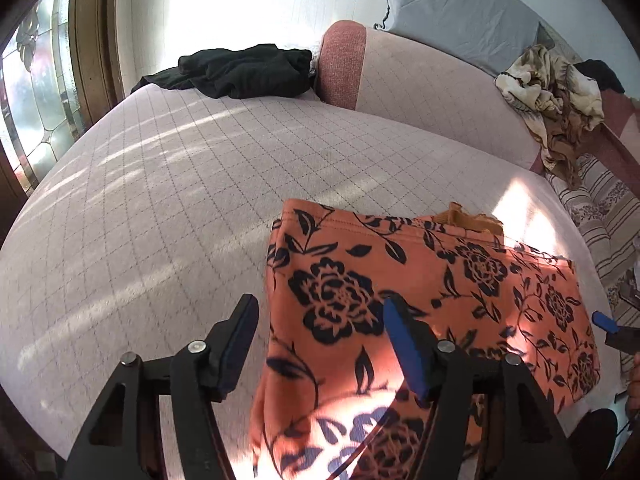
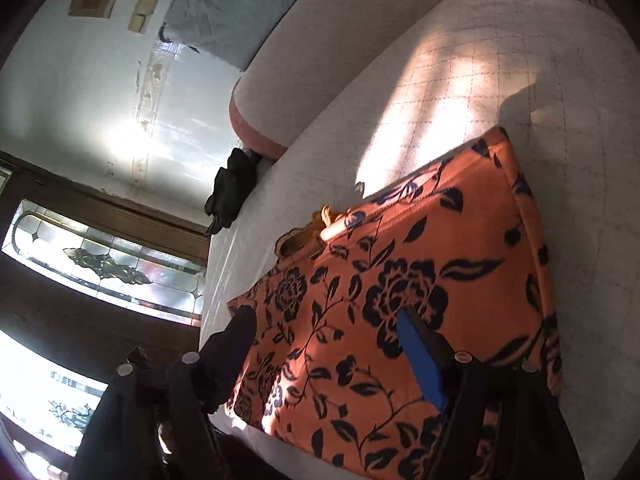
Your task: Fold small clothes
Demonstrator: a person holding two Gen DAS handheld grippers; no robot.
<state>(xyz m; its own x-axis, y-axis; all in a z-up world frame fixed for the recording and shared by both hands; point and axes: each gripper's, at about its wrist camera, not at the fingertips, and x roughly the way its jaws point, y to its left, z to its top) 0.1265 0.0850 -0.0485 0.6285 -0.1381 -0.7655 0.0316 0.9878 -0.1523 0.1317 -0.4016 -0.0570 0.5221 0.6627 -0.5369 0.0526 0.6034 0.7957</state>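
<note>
One orange flowered garment [image 1: 420,300] lies on one bed [image 1: 160,200]. One black garment [image 1: 244,70], one grey pillow [image 1: 460,12], one crumpled patterned cloth [image 1: 556,92], and two hand-held grippers: left [image 1: 320,320], right [image 2: 326,334].

A folded garment [image 1: 420,300] lay on the bed [image 1: 160,208], near its front edge. Far behind it, a dark heap [image 1: 244,70] lay left of a bolster [image 1: 420,88], with a pillow [image 1: 460,12] behind that.

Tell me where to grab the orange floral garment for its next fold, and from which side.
Take the orange floral garment at its near left edge, coming in from the left: it lies flat on the bed, and the open left gripper already straddles that edge.
</note>
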